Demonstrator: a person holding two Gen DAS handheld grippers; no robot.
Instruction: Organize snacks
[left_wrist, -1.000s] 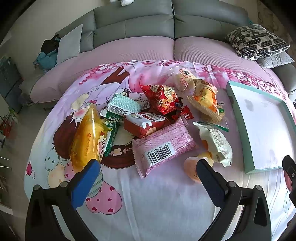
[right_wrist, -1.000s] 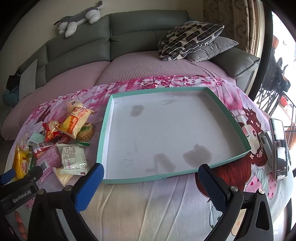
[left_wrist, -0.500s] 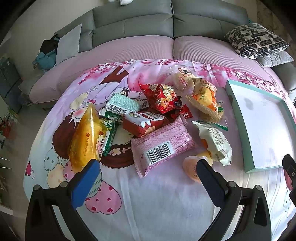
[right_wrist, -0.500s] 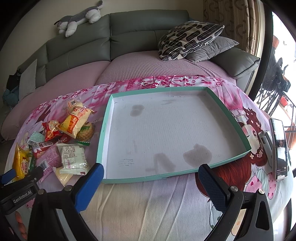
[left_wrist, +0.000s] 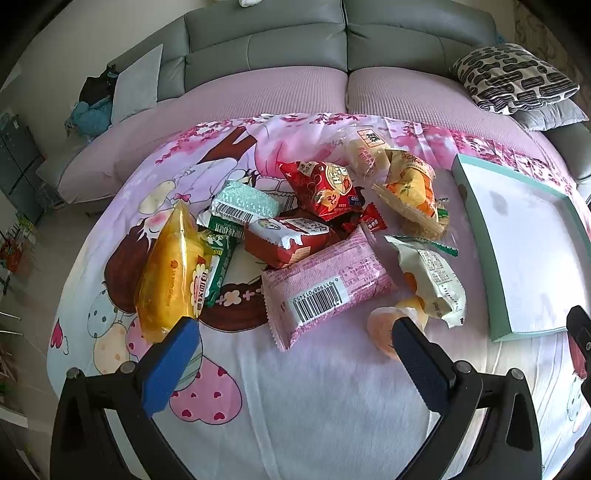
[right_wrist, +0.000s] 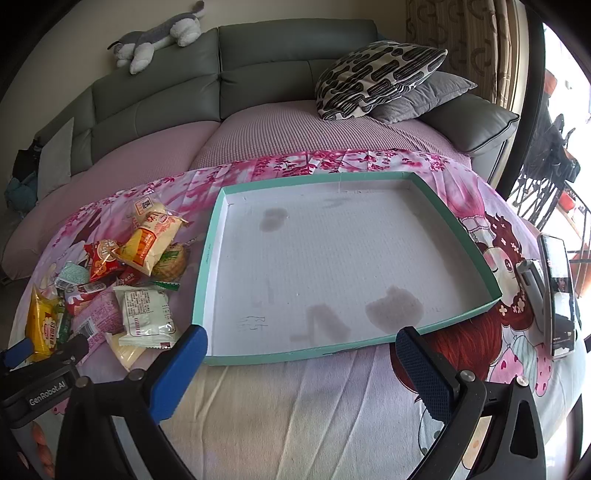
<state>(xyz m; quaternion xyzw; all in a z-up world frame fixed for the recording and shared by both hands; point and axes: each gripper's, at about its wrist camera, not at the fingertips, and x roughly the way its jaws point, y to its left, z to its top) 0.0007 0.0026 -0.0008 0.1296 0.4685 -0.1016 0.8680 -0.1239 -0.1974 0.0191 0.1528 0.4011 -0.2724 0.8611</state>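
A heap of snack packets lies on the printed bedsheet: a pink packet (left_wrist: 325, 288), a yellow packet (left_wrist: 170, 273), a red bag (left_wrist: 321, 190), a dark red packet (left_wrist: 286, 240), a white packet (left_wrist: 432, 280) and an orange-and-yellow bag (left_wrist: 410, 188). My left gripper (left_wrist: 295, 332) hovers open just short of the pink packet, holding nothing. A shallow teal-rimmed white tray (right_wrist: 207, 258) sits to the right of the heap, and nothing lies in it. My right gripper (right_wrist: 301, 345) stands open at the tray's near edge. The snack heap (right_wrist: 110, 280) shows at the right wrist view's left.
A grey sofa (right_wrist: 258, 74) curves behind the bed, with a patterned cushion (right_wrist: 376, 77) and a plush toy (right_wrist: 159, 37) on it. A phone on a stand (right_wrist: 557, 295) rests on the sheet right of the tray. The left gripper's body (right_wrist: 40, 376) shows at lower left.
The left wrist view has crept slightly forward toward the snack heap. The right gripper has barely moved, and both grippers stay open.
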